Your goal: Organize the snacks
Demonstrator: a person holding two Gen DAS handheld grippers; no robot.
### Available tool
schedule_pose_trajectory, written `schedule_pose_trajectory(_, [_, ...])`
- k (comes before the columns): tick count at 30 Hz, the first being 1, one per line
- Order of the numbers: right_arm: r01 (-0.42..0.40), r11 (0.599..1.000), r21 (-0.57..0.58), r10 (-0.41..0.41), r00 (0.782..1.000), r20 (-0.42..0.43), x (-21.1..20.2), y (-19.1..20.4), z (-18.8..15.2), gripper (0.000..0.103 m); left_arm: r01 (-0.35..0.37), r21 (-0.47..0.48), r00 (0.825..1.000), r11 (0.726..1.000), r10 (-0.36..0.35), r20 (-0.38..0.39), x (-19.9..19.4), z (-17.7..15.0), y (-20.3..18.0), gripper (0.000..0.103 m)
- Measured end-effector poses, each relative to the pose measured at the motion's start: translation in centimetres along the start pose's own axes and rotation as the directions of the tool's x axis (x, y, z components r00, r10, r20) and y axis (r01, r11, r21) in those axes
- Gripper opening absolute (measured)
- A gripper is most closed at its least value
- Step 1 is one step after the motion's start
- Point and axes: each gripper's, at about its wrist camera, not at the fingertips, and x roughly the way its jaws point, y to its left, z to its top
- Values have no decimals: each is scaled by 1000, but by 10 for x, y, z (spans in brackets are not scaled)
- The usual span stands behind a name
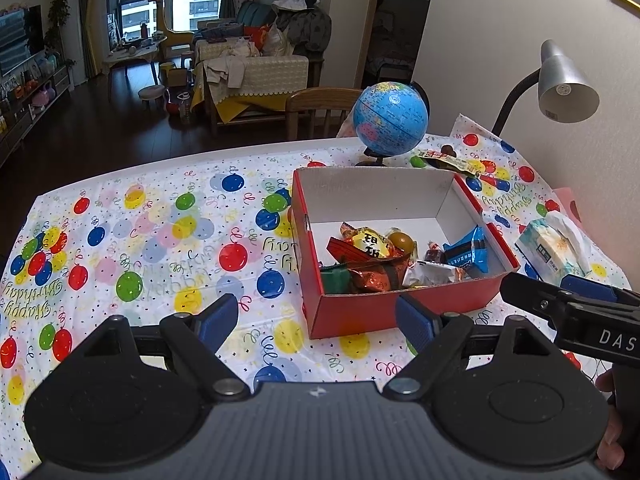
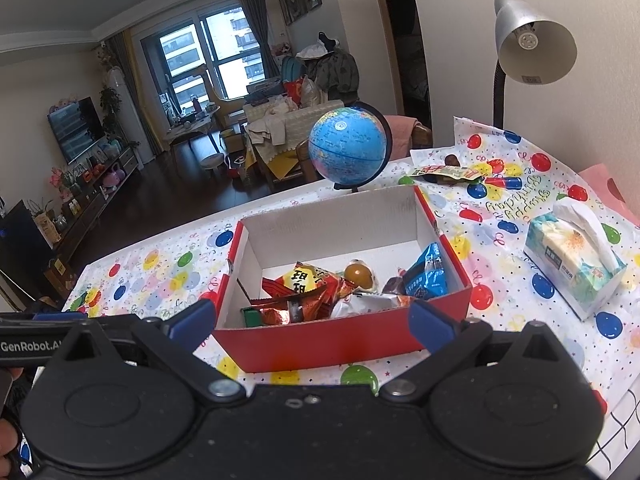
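A red cardboard box (image 1: 360, 312) with white inside stands on the balloon-print tablecloth; it also shows in the right wrist view (image 2: 320, 344). Inside lie several snacks: an orange-red packet (image 1: 370, 246) (image 2: 304, 284), a blue packet (image 1: 470, 252) (image 2: 428, 276), a brown round sweet (image 1: 401, 240) (image 2: 359, 274) and a green piece (image 1: 335, 276). A flat green-red snack packet (image 1: 448, 160) (image 2: 448, 172) lies behind the box near the globe. My left gripper (image 1: 316, 320) is open and empty before the box's near-left corner. My right gripper (image 2: 312, 320) is open and empty in front of the box's near wall; it also shows in the left wrist view (image 1: 560, 300).
A blue globe (image 1: 390, 118) (image 2: 347, 148) stands behind the box. A tissue pack (image 1: 554, 246) (image 2: 572, 264) lies to the right. A silver desk lamp (image 1: 564, 80) (image 2: 528, 48) leans over the back right corner. A wooden chair (image 1: 316, 110) stands beyond the table's far edge.
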Motion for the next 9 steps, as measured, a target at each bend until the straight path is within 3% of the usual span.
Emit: schedule_pose_trajectory(9, [-5,1000,-2,5,1000,-7,1,2,-2,103,-9,-15,1000,1000,8,-9,2,-1,6,86])
